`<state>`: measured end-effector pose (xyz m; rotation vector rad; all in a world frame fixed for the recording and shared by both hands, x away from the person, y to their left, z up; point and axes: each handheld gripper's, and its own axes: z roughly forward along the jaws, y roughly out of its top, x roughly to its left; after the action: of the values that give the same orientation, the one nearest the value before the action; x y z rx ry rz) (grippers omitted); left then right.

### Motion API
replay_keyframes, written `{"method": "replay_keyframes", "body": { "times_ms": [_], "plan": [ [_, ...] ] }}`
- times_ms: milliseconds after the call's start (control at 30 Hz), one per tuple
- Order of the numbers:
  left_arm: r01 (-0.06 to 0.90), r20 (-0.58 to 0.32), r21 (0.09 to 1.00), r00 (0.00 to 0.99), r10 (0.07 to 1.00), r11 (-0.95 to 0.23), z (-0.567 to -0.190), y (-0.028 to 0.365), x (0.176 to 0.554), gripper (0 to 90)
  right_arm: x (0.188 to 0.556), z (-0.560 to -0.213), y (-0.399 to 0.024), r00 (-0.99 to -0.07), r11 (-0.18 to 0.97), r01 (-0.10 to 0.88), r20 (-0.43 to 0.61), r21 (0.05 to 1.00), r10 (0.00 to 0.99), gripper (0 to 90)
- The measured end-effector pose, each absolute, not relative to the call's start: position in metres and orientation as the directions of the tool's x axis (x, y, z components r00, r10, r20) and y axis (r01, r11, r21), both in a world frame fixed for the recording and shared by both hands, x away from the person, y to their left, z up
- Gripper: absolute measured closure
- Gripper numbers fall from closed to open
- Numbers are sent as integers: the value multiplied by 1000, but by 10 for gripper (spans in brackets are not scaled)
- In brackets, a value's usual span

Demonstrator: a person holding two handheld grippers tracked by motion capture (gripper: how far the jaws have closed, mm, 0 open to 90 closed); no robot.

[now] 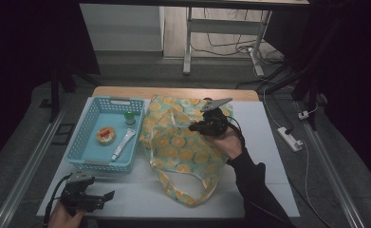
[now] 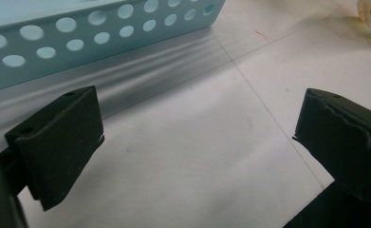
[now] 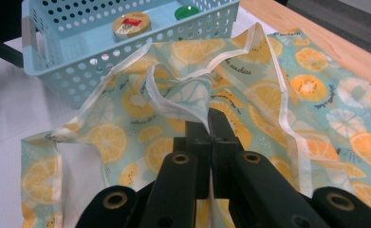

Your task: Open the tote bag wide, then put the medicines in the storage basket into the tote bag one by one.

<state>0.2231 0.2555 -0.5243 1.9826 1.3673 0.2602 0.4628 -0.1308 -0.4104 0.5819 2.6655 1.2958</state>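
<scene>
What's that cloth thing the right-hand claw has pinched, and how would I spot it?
Find the blue basket on the white table; right beside it lies a fabric bag. The right gripper has pinched its pale-trimmed edge. Its turquoise cloth printed with orange citrus slices sets it apart from the plain basket, which holds a tube and a round tin.

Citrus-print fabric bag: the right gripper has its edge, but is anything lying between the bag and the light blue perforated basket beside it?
Nothing visible. The right gripper is shut on a fold of the citrus-print fabric bag, whose near edge lies right beside the light blue perforated plastic basket; the white table surface shows no obstruction between them.
</scene>
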Motion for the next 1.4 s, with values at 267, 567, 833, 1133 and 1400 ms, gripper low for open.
{"method": "replay_keyframes", "body": {
  "times_ms": [267, 567, 833, 1133, 1400],
  "plan": [
    [738, -220, 649, 416, 882, -185, -524, 256, 222, 13, 461, -411, -129, -919, 572, 282, 46, 770, 391, 898],
    [737, -233, 656, 406, 884, -165, -524, 258, 222, 3, 460, -413, -131, -916, 573, 271, 23, 774, 402, 898],
    [731, -256, 661, 433, 864, -171, -524, 259, 223, 0, 460, -418, -131, -911, 569, 286, 36, 771, 410, 898],
    [717, -280, 673, 474, 835, -182, -522, 262, 222, 0, 461, -417, -133, -907, 556, 302, 54, 774, 418, 898],
    [704, -261, 686, 472, 842, -183, -518, 265, 221, 0, 461, -417, -134, -903, 551, 311, 60, 775, 425, 898]
  ]
}}
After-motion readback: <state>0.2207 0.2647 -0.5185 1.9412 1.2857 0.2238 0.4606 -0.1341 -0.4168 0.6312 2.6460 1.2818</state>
